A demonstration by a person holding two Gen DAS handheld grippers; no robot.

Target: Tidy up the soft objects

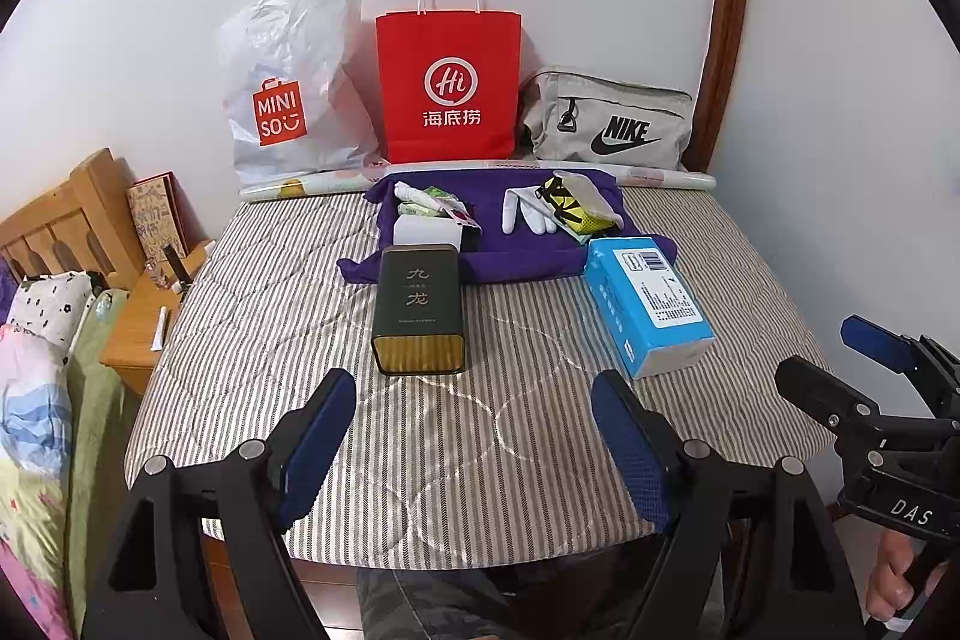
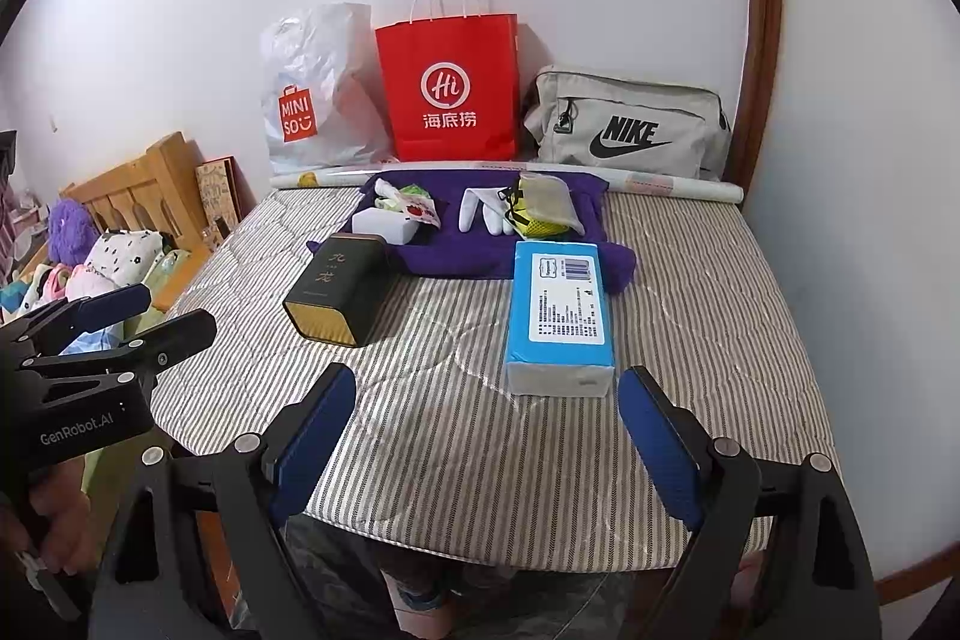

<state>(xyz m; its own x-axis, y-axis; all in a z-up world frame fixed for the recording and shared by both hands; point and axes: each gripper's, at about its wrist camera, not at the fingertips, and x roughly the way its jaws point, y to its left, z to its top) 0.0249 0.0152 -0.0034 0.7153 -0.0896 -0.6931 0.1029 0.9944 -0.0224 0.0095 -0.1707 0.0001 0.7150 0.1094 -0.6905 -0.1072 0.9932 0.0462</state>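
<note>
Blue rectangular plastic-wrapped tissue pack (image 2: pixel 559 316) lies flat on the striped quilted mattress (image 2: pixel 690 340), long axis running from the near edge toward the wall. Left gripper (image 1: pixel 474 451) and right gripper (image 2: pixel 487 445) hover with fingers apart, empty.

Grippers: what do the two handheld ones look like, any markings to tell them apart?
Both are black plastic frames with silver bolts and blue textured pads on the fingers. The left gripper reads "GenRobot.AI" on its side in the right wrist view; the right gripper shows "DAS" in white in the left wrist view. No sleeves visible.
</note>
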